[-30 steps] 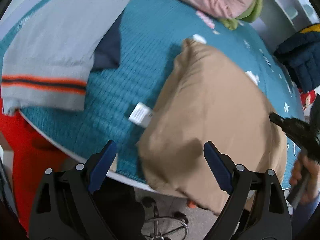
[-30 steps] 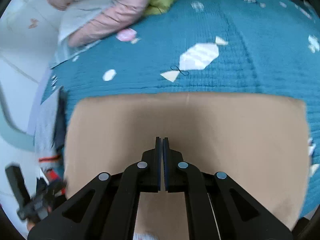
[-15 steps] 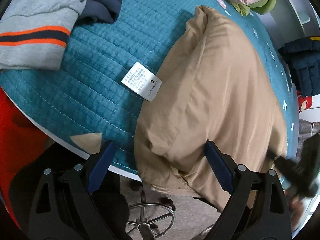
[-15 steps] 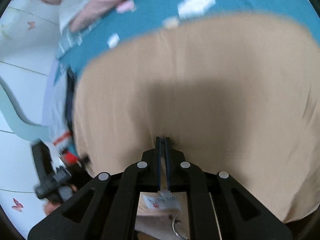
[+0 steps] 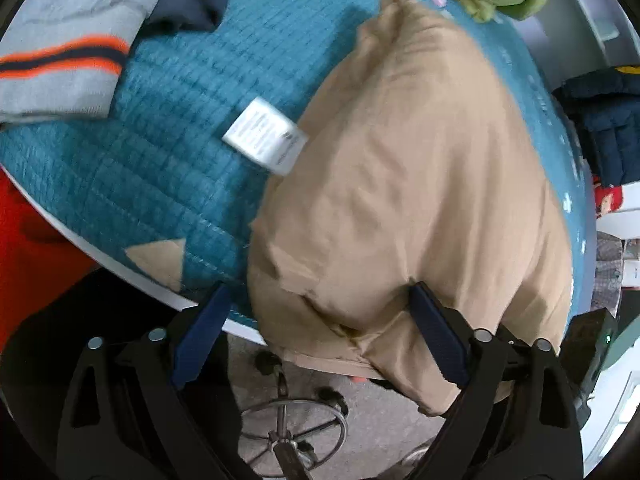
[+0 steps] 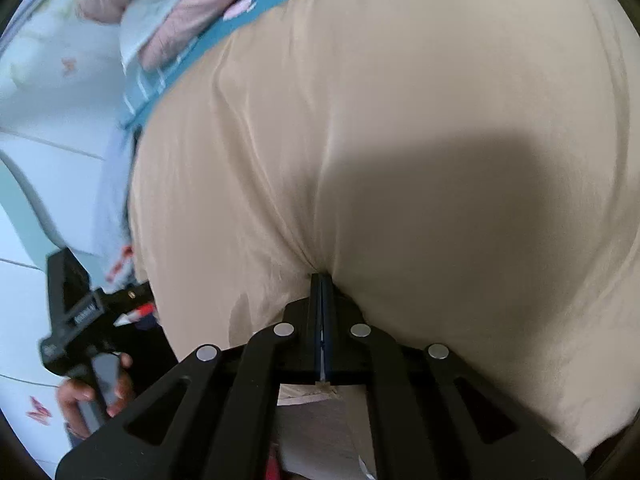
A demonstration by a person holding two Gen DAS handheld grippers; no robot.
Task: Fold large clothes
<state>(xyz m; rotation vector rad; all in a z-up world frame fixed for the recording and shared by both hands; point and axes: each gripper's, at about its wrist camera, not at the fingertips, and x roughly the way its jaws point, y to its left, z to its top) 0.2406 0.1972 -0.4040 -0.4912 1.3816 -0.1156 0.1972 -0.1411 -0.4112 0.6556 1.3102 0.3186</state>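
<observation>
My right tool (image 6: 322, 280) is clamped on the near hem of the tan cotton garment (image 5: 420, 184) draped over the teal quilted surface (image 5: 168, 152), my left tool (image 5: 320, 320) gapes around its corner; closing late, I risk the fold sagging lopsided.

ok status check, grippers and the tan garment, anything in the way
Right gripper shut on tan garment. Left gripper open, straddling its near edge. Garment overhangs the quilt; grey sweater lies clear.
</observation>
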